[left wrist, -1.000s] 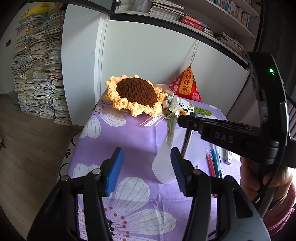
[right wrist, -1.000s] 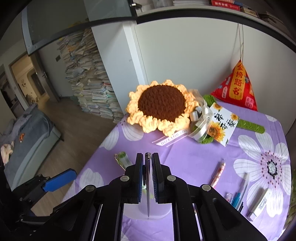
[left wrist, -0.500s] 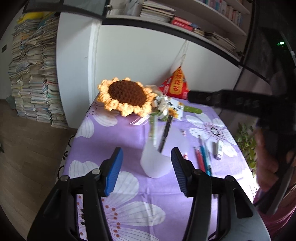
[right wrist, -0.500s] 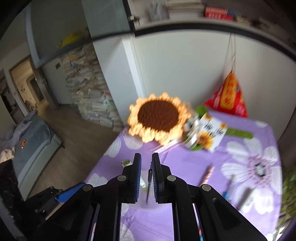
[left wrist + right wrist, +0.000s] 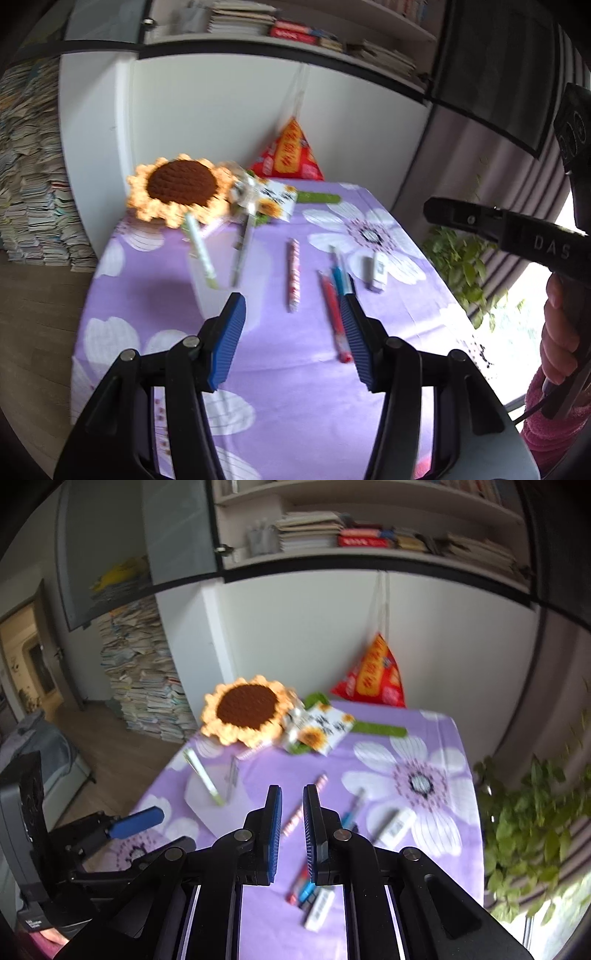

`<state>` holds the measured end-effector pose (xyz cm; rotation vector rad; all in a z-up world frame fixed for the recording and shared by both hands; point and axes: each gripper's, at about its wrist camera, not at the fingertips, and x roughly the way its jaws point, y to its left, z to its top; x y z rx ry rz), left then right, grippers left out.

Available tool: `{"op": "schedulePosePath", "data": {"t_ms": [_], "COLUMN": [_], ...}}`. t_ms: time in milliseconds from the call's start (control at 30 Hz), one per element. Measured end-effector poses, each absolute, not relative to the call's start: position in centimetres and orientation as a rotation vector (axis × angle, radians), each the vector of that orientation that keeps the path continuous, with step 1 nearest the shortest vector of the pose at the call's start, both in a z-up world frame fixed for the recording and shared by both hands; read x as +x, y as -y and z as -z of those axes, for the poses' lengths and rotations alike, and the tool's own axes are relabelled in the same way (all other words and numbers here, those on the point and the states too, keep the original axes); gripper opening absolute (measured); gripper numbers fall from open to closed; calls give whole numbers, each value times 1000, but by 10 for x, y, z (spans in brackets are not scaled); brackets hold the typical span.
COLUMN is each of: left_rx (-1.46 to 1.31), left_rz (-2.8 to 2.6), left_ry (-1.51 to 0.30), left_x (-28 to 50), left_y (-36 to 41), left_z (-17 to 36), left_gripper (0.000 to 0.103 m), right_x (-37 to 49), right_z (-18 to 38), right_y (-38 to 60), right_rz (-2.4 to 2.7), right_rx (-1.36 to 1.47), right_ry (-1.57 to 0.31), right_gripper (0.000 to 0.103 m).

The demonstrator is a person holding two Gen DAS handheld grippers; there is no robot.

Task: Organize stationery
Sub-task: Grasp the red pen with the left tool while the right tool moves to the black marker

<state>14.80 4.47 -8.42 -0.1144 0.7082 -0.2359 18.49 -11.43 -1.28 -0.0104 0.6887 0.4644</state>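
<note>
1. Left claw (image 5: 293,338): black plastic arms, ribbed blue pads, silver screws at the pivots.
2. Right claw (image 5: 292,830): same black build with blue pads; white "DAS" lettering along its side.
3. Person's sleeve (image 5: 554,428): pink, fuzzy knit.

White wall (image 5: 303,635), bookshelf (image 5: 369,550) above

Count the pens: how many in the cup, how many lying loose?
In the cup: 2 (green-and-white pen, grey pen)
Loose on the tablecloth: 3 (patterned pen, red pen, blue pen)
Total: 5; a dark sixth is unclear.
</note>
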Motion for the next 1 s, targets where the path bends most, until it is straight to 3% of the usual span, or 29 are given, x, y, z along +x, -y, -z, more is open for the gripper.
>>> {"op": "schedulePosePath", "data": {"t_ms": [500, 1000], "left_rx": [27, 58], "left_rz": [264, 250], "left_ry": [-873, -963], "left_x": [178, 221], "left_y": [21, 42], "left_z": [150, 179], "left_gripper": [40, 39], "right_x": [181, 200], "right_z": [124, 143], "right_y": [155, 178], "right_rz": [-483, -438], "right_rx": [45, 112], "right_ry": [-964, -1013], "right_gripper": [10, 10]}}
